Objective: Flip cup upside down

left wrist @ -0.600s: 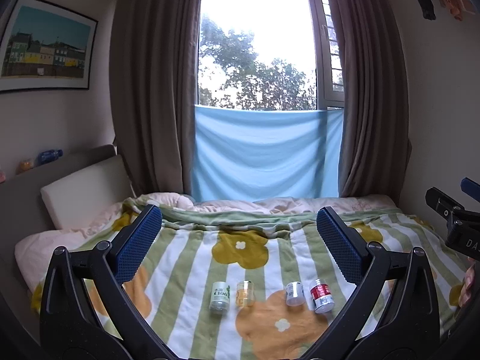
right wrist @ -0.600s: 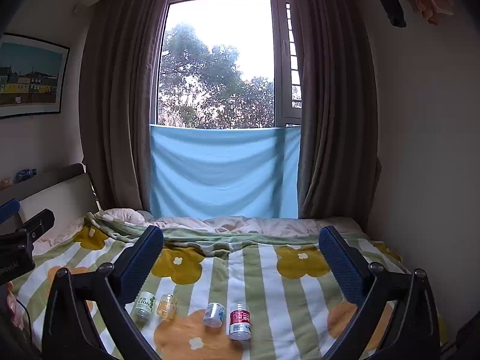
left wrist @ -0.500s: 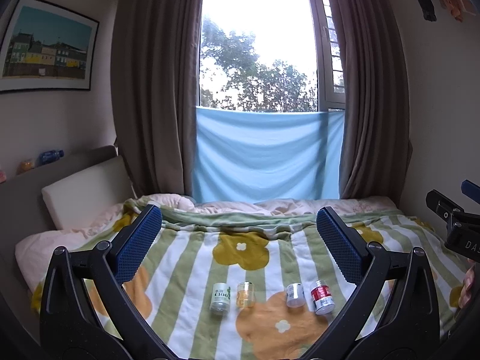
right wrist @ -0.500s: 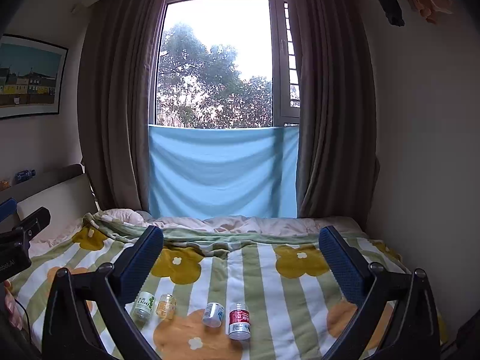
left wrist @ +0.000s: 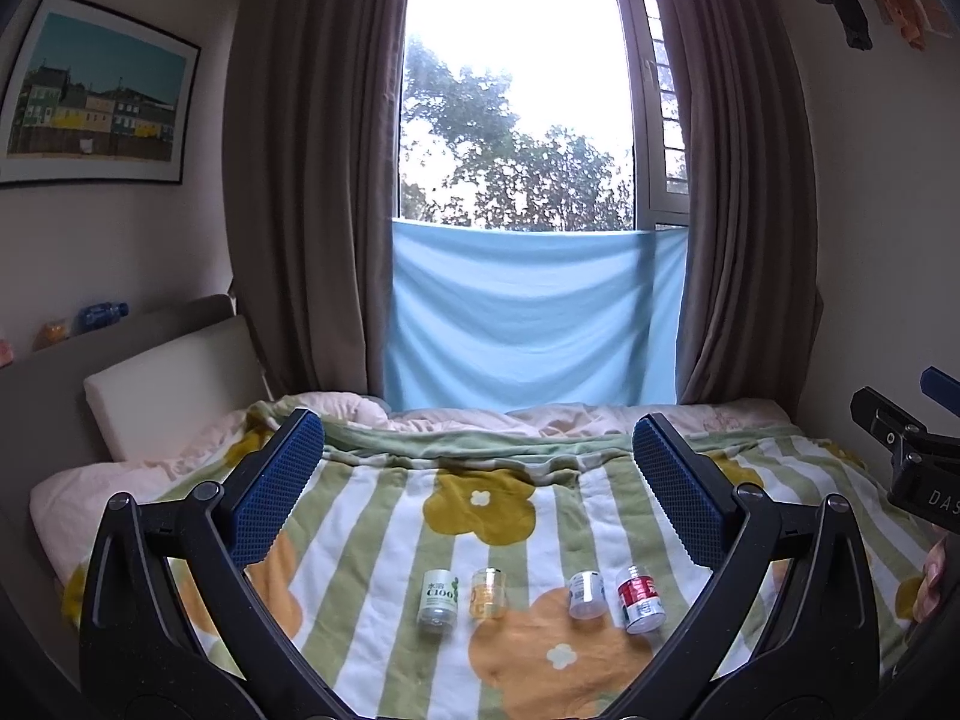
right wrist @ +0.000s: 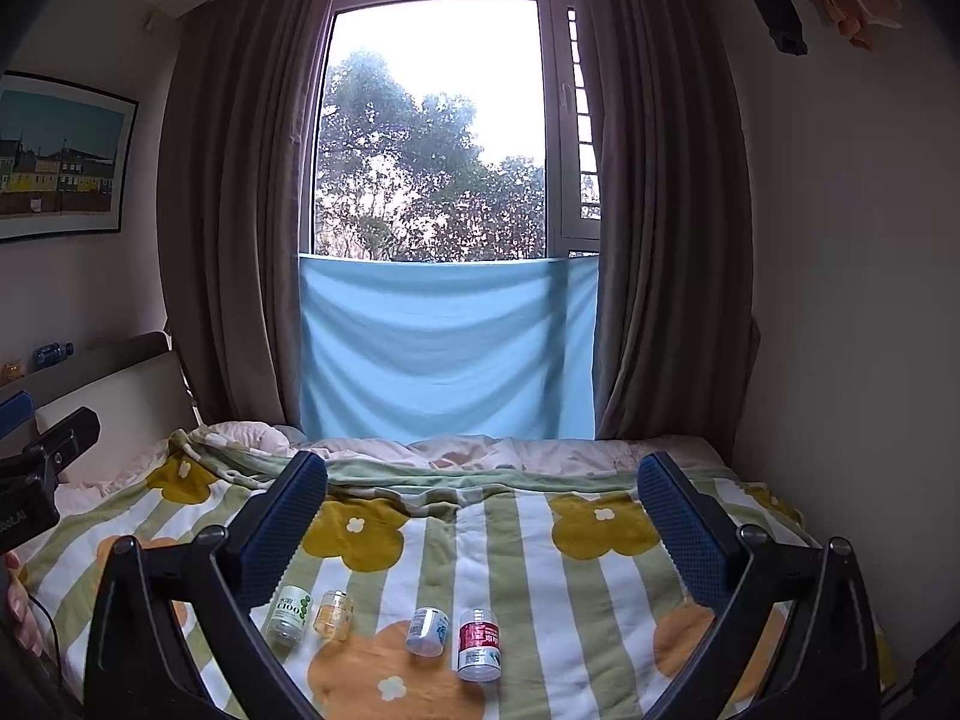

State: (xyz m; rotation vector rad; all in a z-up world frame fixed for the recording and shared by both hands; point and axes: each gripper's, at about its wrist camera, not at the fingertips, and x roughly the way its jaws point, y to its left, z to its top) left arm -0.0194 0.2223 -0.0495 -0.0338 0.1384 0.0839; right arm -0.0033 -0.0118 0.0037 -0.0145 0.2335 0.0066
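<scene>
Both the left gripper and right gripper hang wide apart and empty, and the cups sit at 6 o'clock on the blanket, probably light, slick plastic, so I'd pinch mid-body.

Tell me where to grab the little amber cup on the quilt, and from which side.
Grip the amber cup across its round side wall, at mid-height. It seems to stand about upright, second in the row, with the green-label cup close on its left, so come in from the near side with the open left gripper, jaws straddling it. The gap looks tight.
</scene>
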